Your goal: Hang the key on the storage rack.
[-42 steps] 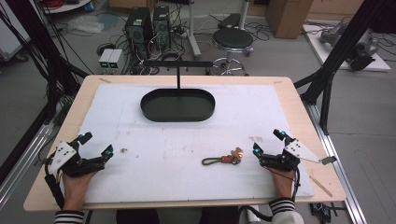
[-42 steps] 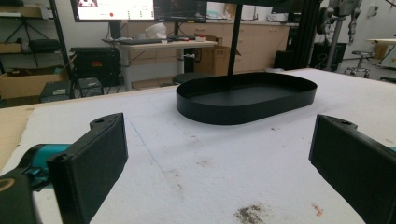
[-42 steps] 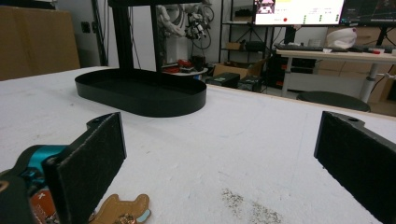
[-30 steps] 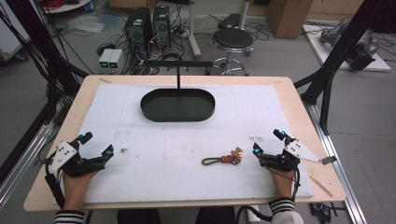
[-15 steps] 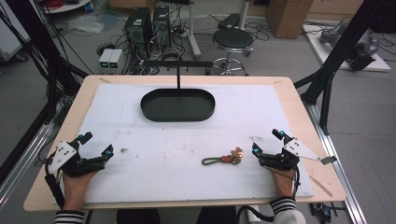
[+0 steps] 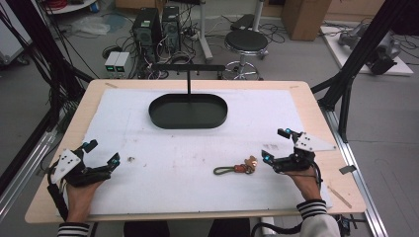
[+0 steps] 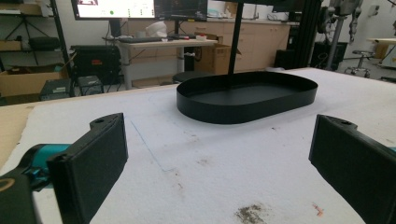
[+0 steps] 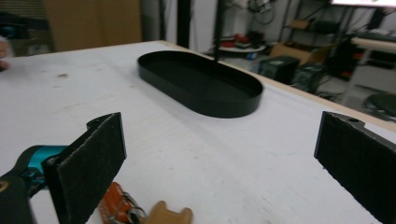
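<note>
Keychain (image 6: 237, 168) lies beside the right tool (image 6: 276, 146) (jaws apart).

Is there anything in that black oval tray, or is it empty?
Empty. The tray shows only its bare dark floor from above, and the left gripper view looks in over its rim at nothing inside.

Beyond the far edge of the desk (image 6: 316, 106) the floor (image 6: 64, 59) is plain grey, strewn with loose cables. Two dark computer towers (image 6: 157, 23) stand side by side there, with a pair of small pale boxes (image 6: 116, 61) just in front of them. A round black stool (image 6: 246, 41) on a chrome base sits to their right (nobody on it). Black frame struts (image 6: 363, 47) slant down at both sides of the desk. From lower down, wooden cabinets (image 7: 254, 39) line the back wall, a monitor (image 7: 114, 8) glows above a light side table (image 7: 154, 44), and cardboard boxes (image 7: 18, 84) rest on the floor.
</note>
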The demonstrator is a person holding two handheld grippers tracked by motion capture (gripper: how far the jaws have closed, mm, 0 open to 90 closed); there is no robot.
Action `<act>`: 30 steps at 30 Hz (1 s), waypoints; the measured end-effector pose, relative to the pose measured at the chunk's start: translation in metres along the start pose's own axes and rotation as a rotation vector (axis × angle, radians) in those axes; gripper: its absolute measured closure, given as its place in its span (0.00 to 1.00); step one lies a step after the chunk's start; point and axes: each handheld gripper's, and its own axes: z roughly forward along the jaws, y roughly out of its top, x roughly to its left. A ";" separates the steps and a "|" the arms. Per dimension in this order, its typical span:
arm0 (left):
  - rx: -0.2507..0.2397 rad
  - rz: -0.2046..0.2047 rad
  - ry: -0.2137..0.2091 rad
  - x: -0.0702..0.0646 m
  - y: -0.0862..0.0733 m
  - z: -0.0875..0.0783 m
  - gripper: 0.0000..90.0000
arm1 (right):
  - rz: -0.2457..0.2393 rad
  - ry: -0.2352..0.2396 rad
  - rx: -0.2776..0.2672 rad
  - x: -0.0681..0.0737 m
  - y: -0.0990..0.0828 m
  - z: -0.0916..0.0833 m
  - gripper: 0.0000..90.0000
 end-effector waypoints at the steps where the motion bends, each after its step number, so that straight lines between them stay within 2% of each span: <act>1: -0.001 0.001 -0.001 0.000 0.000 0.000 0.05 | -0.003 0.019 0.007 0.000 0.004 0.002 0.01; 3: -0.001 0.002 -0.001 0.000 0.000 0.000 0.05 | -0.026 0.054 0.035 0.000 0.012 0.007 0.01; 5: 0.000 0.003 -0.001 0.000 0.000 0.000 0.05 | -0.038 0.065 0.046 0.000 0.016 0.009 0.01; 6: 0.000 0.001 -0.002 0.000 0.000 0.000 0.05 | -0.058 0.097 0.074 0.001 0.023 0.014 0.01; 10: 0.002 -0.001 -0.003 0.000 0.000 0.000 0.05 | -0.089 0.144 0.123 0.001 0.033 0.021 0.01; 15: 0.002 0.003 -0.002 0.000 0.000 0.000 0.05 | -0.118 0.187 0.179 0.003 0.040 0.029 0.01; 21: 0.003 0.002 -0.002 0.000 0.000 0.000 0.05 | -0.181 0.239 0.272 0.008 0.046 0.040 0.01; 27: 0.003 0.001 -0.001 0.000 0.000 0.000 0.05 | -0.206 0.273 0.345 0.009 0.052 0.050 0.01; 30: 0.004 0.002 -0.002 0.000 0.000 0.001 0.05 | -0.221 0.305 0.398 0.011 0.053 0.057 0.02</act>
